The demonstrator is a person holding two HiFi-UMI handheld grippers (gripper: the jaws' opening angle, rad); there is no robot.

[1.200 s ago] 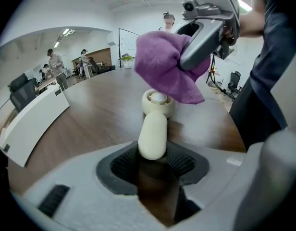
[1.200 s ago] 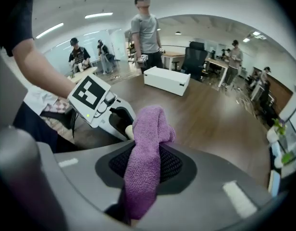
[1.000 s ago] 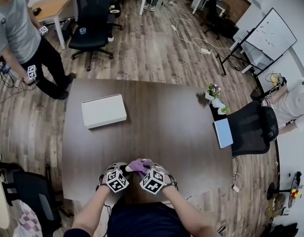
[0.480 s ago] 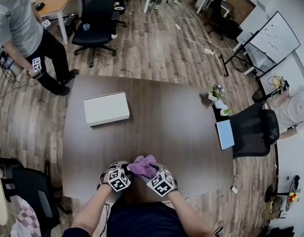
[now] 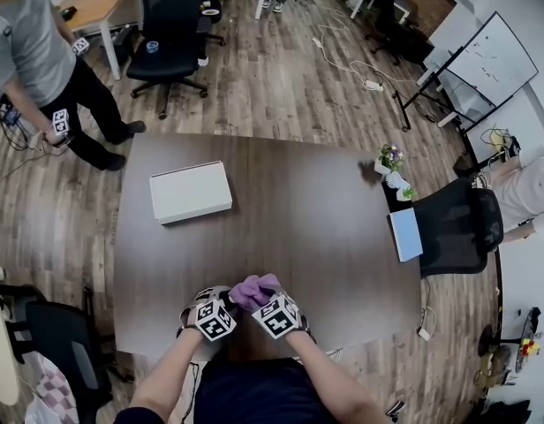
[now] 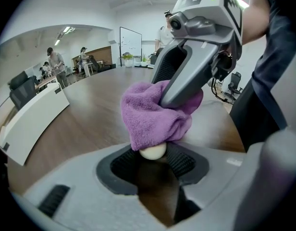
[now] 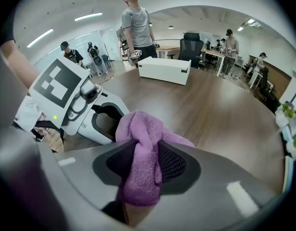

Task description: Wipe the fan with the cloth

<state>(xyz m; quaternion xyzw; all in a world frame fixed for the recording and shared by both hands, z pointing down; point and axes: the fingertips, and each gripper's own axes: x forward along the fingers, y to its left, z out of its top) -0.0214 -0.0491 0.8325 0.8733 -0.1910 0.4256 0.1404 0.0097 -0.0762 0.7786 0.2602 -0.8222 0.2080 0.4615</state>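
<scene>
While left gripper [image 6: 153, 170] pinches fan [image 6: 153, 151] end-on, right gripper [image 7: 144, 166] just closed on cloth [image 7: 138, 129].

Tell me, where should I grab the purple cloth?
Probably pinch the purple cloth at its bunched fold from above, as the right gripper does; its jaws have just been closing on it. It drapes over a cream round thing in the left gripper, leaving its top free.
</scene>
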